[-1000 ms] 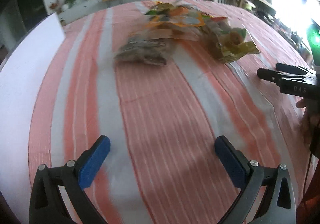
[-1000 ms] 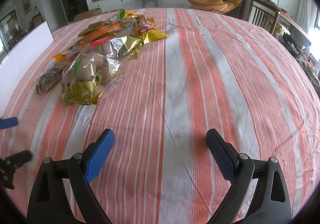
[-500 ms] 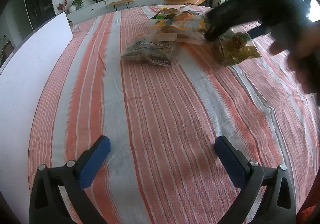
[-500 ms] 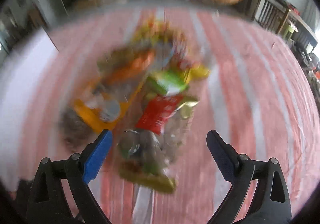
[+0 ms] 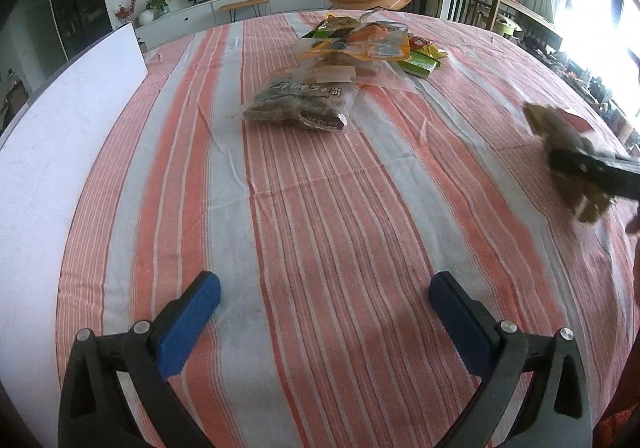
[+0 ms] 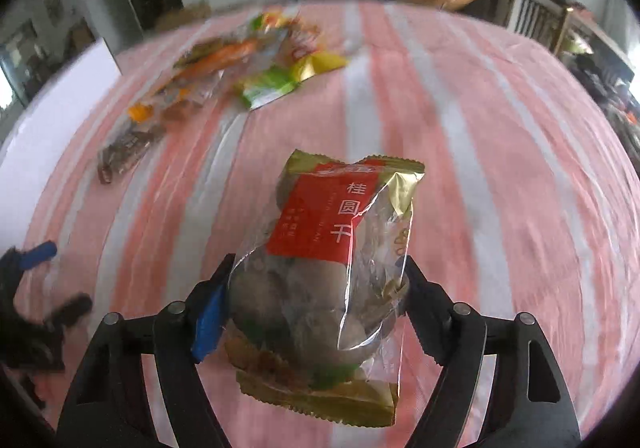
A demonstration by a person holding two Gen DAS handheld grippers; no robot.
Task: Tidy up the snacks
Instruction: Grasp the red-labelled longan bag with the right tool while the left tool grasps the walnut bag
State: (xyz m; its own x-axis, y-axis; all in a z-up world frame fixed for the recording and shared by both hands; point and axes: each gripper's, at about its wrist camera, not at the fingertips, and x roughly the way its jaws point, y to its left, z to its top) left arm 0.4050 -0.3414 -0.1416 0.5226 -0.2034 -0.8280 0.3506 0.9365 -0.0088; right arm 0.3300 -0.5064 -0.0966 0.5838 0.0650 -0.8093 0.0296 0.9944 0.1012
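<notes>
A clear bag of dried longan with a red label and gold edges (image 6: pixel 320 224) sits between the jaws of my right gripper (image 6: pixel 316 280). The jaws are closing, and both pads press its sides. The same bag (image 5: pixel 560 128) shows blurred at the right edge of the left wrist view, above the cloth. The remaining snack packets lie in a pile (image 5: pixel 360 48) at the far side of the table, a brown bag (image 5: pixel 300 104) nearest. My left gripper (image 5: pixel 324 288) stands open and empty over the striped cloth, well short of the pile.
An orange, white and grey striped cloth (image 5: pixel 320 208) covers the round table. A white board (image 5: pixel 60 128) stands along the left edge. Chairs and a cluttered side table lie beyond the far right rim.
My right gripper swung out over the snack pile and came back with the longan bag between its narrowed jaws. The bag is gone from the pile's right side. The left gripper stayed open.
</notes>
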